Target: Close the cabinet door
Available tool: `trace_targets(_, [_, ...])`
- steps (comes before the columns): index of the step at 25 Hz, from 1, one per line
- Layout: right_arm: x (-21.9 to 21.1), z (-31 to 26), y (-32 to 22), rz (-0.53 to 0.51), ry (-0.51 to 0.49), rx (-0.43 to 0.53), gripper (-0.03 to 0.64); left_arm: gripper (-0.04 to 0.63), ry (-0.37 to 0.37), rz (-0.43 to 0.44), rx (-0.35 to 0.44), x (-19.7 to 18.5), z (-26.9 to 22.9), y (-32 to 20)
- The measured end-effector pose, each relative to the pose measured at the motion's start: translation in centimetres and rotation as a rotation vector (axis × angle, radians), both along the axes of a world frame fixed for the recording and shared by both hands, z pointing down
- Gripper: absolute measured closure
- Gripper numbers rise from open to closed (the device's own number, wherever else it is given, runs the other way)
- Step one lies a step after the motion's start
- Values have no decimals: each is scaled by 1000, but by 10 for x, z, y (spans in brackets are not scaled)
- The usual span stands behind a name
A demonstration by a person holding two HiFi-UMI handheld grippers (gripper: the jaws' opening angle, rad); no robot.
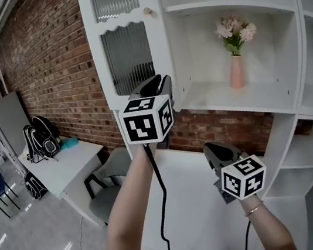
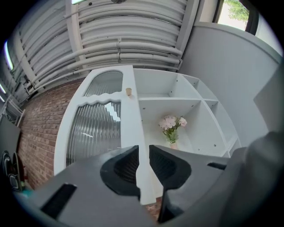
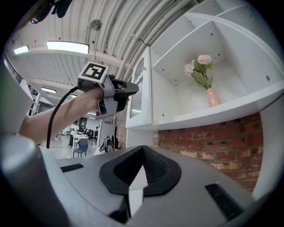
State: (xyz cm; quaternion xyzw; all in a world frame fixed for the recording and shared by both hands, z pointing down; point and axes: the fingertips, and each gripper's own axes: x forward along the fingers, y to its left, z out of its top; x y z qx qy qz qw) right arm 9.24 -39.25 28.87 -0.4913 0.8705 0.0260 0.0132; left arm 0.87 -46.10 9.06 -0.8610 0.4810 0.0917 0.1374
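The white cabinet door (image 1: 127, 55) with ribbed glass panes stands swung open to the left of the cabinet; a small wooden knob (image 1: 149, 11) sits high on its free edge. My left gripper (image 1: 158, 82) is raised to that edge below the knob. In the left gripper view the door's edge (image 2: 143, 128) runs between the jaws of the left gripper (image 2: 143, 166) and fills the gap, with both pads against it. The right gripper (image 1: 217, 150) hangs lower, in front of the brick strip, shut with nothing in it. In the right gripper view, over the right gripper (image 3: 141, 164), the left gripper (image 3: 126, 91) shows at the door (image 3: 141, 95).
A pink vase of flowers (image 1: 236, 69) stands on the open shelf (image 1: 229, 100) behind the door's swing. More shelves (image 1: 309, 149) run down the right. To the left are a brick wall (image 1: 56, 61), a white desk (image 1: 67, 160) with backpacks and a grey chair (image 1: 110, 182).
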Motion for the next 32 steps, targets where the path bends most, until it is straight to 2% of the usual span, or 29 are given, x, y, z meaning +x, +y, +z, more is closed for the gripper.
trace_targets(3, [-9, 1, 4, -23, -7, -4, 615, 523, -9, -25, -22, -13, 24, 8])
trace_targets(16, [-35, 28, 13, -83, -23, -52, 617, 578, -45, -107, -218, -59, 152, 34])
trace_targets(29, [-47, 80, 24, -116, -65, -140, 617, 584, 9, -217, -299, -115, 245, 74])
trace_targets(32, [-53, 94, 30, -128, -72, -169, 617, 584, -5, -237, -320, -123, 265, 86])
